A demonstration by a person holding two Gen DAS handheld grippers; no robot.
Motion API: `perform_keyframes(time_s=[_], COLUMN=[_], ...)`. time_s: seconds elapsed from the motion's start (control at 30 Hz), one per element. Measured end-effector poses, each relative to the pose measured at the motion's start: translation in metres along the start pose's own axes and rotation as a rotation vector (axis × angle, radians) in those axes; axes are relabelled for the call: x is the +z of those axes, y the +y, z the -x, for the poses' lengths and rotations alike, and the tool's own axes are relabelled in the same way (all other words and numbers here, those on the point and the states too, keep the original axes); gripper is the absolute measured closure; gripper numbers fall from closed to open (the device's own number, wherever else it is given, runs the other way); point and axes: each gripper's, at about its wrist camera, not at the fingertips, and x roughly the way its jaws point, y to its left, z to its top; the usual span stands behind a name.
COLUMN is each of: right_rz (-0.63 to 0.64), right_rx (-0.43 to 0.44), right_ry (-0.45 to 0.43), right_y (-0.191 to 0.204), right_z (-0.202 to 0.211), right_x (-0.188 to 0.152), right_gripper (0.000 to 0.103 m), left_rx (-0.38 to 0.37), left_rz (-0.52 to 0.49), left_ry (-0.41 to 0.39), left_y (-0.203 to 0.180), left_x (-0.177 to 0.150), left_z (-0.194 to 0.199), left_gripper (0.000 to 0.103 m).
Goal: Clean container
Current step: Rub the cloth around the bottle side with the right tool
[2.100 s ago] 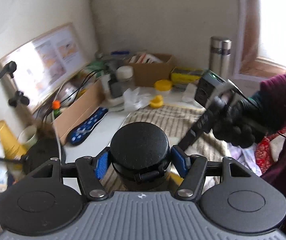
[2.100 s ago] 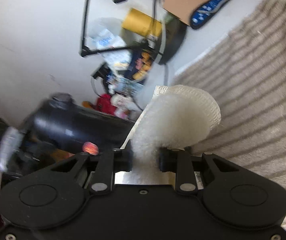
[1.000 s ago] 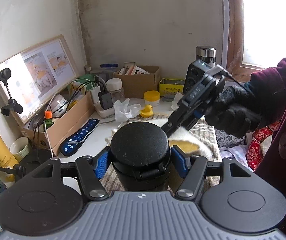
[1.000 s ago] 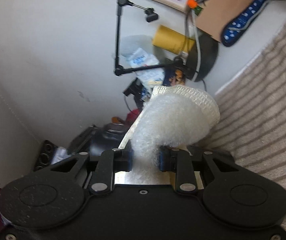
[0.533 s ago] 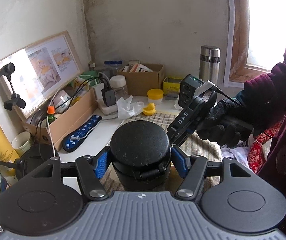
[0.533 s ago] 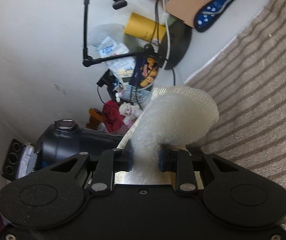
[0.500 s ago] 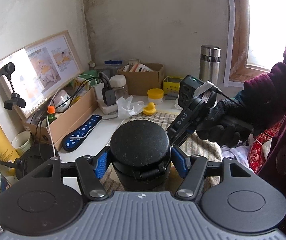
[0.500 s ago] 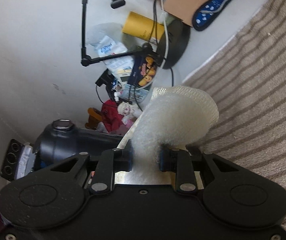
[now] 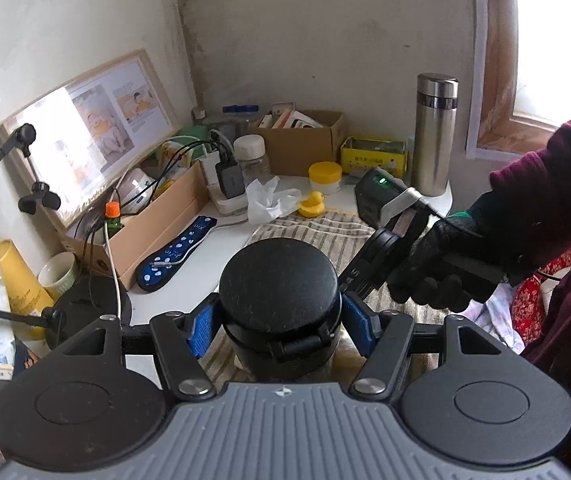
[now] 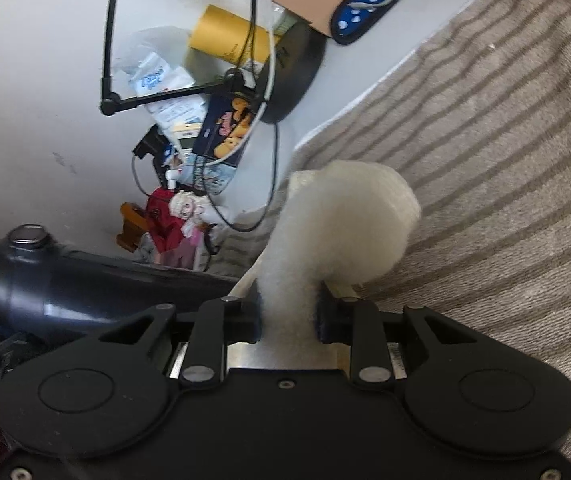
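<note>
My left gripper is shut on a black lidded container, holding it upright above the striped towel. The container's black body also shows at the lower left of the right wrist view. My right gripper is shut on a white fluffy sponge that bulges out past the fingers, just right of the container. In the left wrist view the right gripper, held by a black-gloved hand, sits low beside the container's right side; its tips and the sponge are hidden behind the lid.
A beige striped towel covers the table. Behind it stand a steel flask, a yellow duck, a yellow-lidded jar, cardboard boxes, a blue dotted case and a black lamp base with cables.
The right gripper with the sponge has dropped lower beside the container and tilted more toward the towel. The left gripper keeps the container nearly still.
</note>
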Motion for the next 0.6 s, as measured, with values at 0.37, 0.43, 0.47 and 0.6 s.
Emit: perform_keyframes(time_s=[0.37, 0.43, 0.47, 0.6], right_rz=[0.056, 0.063, 0.066, 0.085], right_rx=[-0.043, -0.049, -0.052, -0.069], right_ry=[0.006, 0.006, 0.005, -0.008], right_y=[0.003, 0.005, 0.006, 0.013], right_z=[-0.003, -0.003, -0.003, -0.002], right_x=[0.003, 0.003, 0.003, -0.001], right_gripper=[0.079, 0.079, 0.079, 0.078], left_rx=[0.148, 0.164, 0.167, 0.196], left_rz=[0.212, 0.293, 0.33, 0.408], left_ry=[0.069, 0.083, 0.083, 0.083], left_y=[-0.005, -0.004, -0.002, 0.002], left_x=[0.006, 0.008, 0.007, 0.004], left_z=[-0.008, -0.011, -0.012, -0.017], left_gripper=[0.039, 0.039, 0.039, 0.039])
